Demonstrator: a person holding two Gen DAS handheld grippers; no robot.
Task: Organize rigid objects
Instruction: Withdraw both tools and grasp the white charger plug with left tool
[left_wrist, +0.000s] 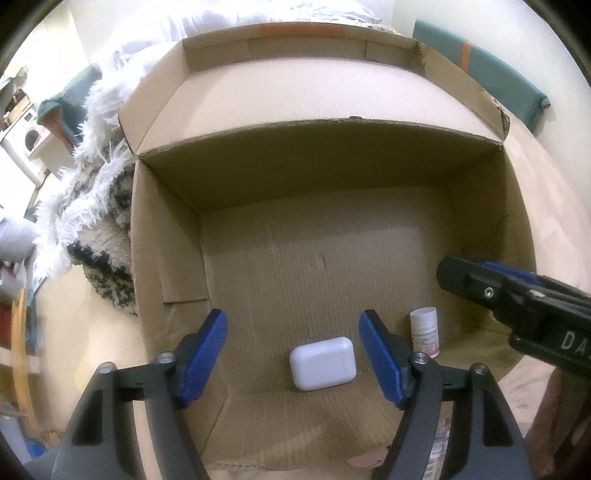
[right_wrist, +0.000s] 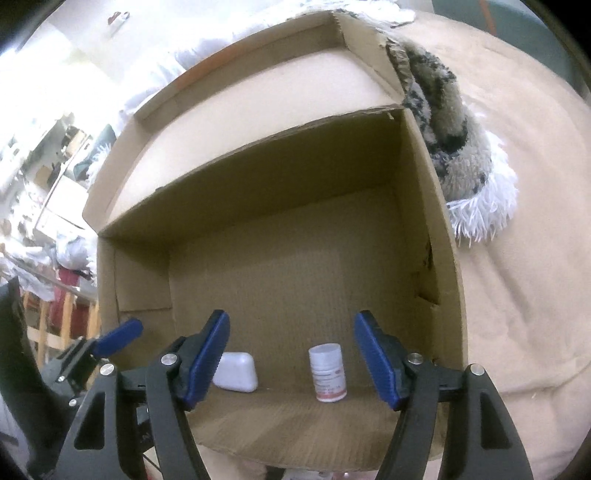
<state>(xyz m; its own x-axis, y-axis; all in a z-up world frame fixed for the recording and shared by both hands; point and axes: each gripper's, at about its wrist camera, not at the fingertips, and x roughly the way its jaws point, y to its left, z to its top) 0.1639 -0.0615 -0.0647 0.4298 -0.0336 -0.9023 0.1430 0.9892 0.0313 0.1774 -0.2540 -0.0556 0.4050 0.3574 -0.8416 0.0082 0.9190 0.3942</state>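
An open cardboard box (left_wrist: 258, 236) (right_wrist: 280, 280) fills both views. On its floor near the front wall lies a white rounded case (left_wrist: 323, 363) (right_wrist: 236, 376), and beside it a small white pill bottle (left_wrist: 424, 331) (right_wrist: 328, 371) stands upright. My left gripper (left_wrist: 293, 350) hangs above the case, open, its blue pads (left_wrist: 201, 354) clear of it. My right gripper (right_wrist: 291, 354) is above the bottle, also open, pads (right_wrist: 376, 358) apart from it. The right gripper's tip shows at the right edge of the left wrist view (left_wrist: 480, 284); the left gripper's tip appears low at the left of the right wrist view (right_wrist: 114, 338).
The box sits on a beige sheet (right_wrist: 517, 295). A shaggy grey and white rug or blanket (left_wrist: 96, 206) (right_wrist: 454, 147) lies against the box's far side. A teal board (left_wrist: 491, 66) stands behind. Furniture and clutter (right_wrist: 55, 184) lie off to the left.
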